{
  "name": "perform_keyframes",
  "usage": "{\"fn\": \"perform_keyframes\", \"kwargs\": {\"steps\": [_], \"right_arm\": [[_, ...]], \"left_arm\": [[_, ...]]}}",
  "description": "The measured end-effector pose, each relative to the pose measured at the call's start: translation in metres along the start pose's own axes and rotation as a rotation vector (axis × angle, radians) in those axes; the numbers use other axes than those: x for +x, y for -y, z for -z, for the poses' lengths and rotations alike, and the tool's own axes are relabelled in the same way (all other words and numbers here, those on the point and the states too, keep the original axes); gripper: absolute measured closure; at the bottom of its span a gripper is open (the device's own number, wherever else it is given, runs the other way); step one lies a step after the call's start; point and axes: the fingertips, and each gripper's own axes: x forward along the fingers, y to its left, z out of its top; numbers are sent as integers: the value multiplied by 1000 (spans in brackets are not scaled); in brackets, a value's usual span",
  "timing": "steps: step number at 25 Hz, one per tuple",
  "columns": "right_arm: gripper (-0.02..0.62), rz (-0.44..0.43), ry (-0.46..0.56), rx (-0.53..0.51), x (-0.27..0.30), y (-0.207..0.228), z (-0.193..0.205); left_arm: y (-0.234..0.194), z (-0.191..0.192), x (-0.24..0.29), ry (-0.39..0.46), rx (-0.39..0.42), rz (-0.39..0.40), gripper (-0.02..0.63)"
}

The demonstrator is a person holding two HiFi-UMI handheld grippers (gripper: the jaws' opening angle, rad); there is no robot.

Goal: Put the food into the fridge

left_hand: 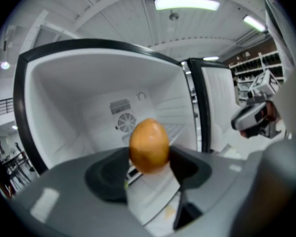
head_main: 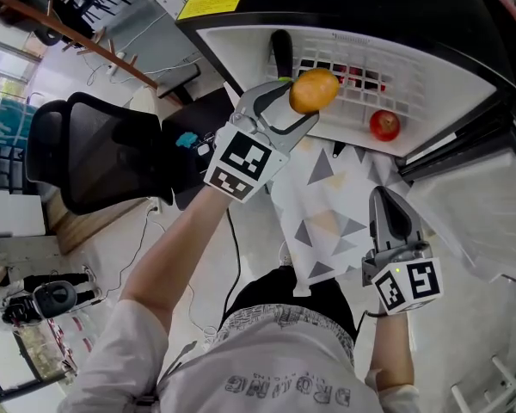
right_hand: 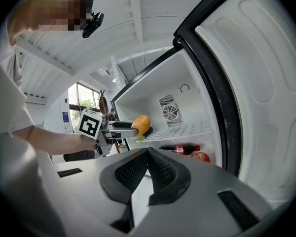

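Observation:
My left gripper [head_main: 303, 103] is shut on a yellow-orange fruit [head_main: 314, 90] and holds it at the open fridge's front, just over the edge of the white wire shelf [head_main: 387, 80]. In the left gripper view the fruit [left_hand: 149, 144] sits between the jaws, with the fridge's white inside [left_hand: 79, 98] behind it. My right gripper [head_main: 389, 200] hangs lower and to the right, outside the fridge, shut with nothing in it; its pads [right_hand: 160, 169] meet. In the right gripper view the fruit [right_hand: 140, 125] is level with the shelf [right_hand: 182, 131].
A red round fruit [head_main: 383, 125] and a red-capped bottle [right_hand: 180, 148] lie under the wire shelf. A dark long vegetable [head_main: 281, 54] rests on the shelf. The fridge door [head_main: 490, 205] stands open at the right. A black office chair [head_main: 95, 153] is at the left, a triangle-patterned cloth [head_main: 327, 205] below.

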Motion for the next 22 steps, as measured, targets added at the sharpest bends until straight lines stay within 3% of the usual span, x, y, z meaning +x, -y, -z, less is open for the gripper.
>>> {"fn": "perform_keyframes", "kwargs": {"steps": [12, 22], "right_arm": [[594, -7, 27, -11, 17, 6, -9], [594, -13, 50, -33, 26, 7, -26]], "left_arm": [[-19, 4, 30, -60, 65, -40, 344], [-21, 12, 49, -100, 73, -38, 344]]}}
